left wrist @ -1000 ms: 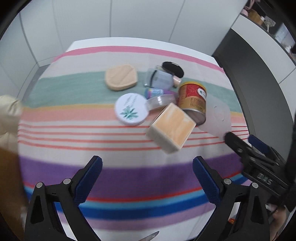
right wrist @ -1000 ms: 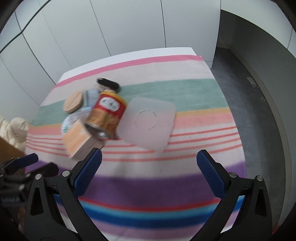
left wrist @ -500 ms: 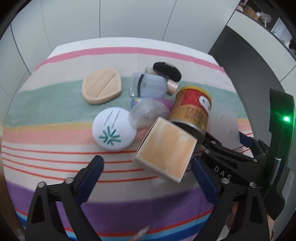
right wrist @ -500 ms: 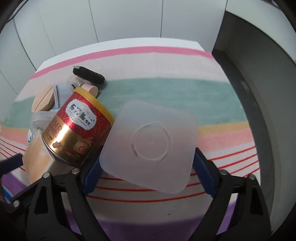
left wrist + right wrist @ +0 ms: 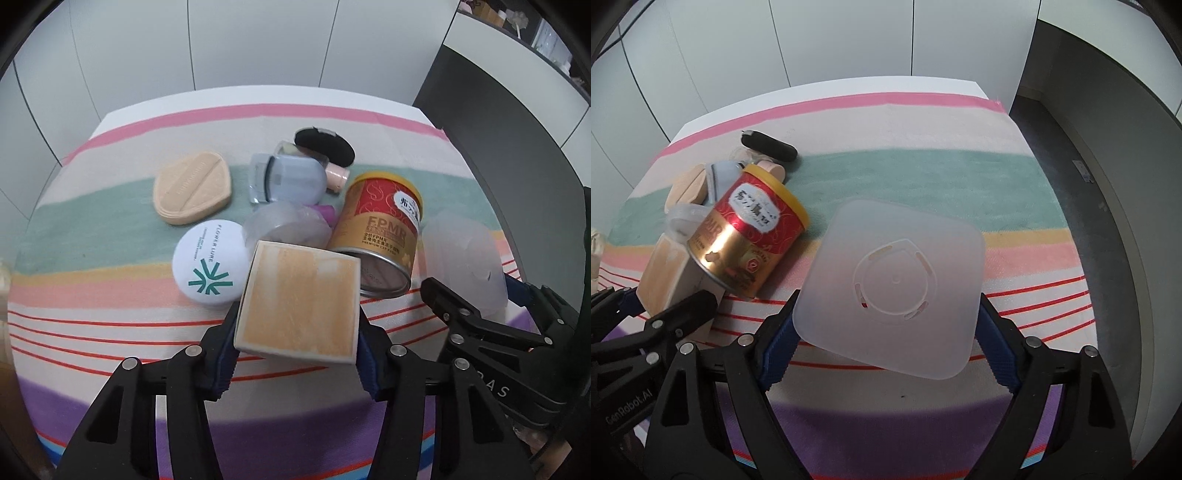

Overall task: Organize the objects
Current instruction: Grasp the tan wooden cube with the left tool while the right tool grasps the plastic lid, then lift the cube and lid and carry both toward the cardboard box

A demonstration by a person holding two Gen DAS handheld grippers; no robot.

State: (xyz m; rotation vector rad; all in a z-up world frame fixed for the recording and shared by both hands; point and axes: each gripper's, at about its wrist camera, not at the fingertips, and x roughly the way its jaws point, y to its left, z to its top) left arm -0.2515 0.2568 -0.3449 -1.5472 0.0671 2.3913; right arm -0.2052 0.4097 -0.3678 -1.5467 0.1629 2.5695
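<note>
Nearest to me, the left gripper (image 5: 297,354) had its blue pads on either side of the square cream box with an orange top (image 5: 301,306), and the jaws were closing on it; the pads looked to be pressing its two side walls. The box sat tilted at the front of the pile on the striped cloth (image 5: 110,332). Beside it the right gripper (image 5: 884,347) straddled the frosted translucent square plastic lid (image 5: 897,284), its pads against the lid's opposite edges, so I took it as gripped, though how firmly I could not tell.

Just behind the box lay the round white compact with a green mark (image 5: 210,266) and the red and gold tin with a yellow rim (image 5: 384,232), tipped on its side with its base touching the box. A clear round plastic tub (image 5: 284,229) was wedged between them. Farther back were the peach-coloured sponge pad (image 5: 194,188), a pale blue plastic case (image 5: 288,179) and a black oval puff (image 5: 325,146).

To do this step well, I judged the box should be raised straight and slowly, since the tin leaned on it and might roll. The lid, being thin and slick, wanted an even squeeze on its edges and a level carry.
</note>
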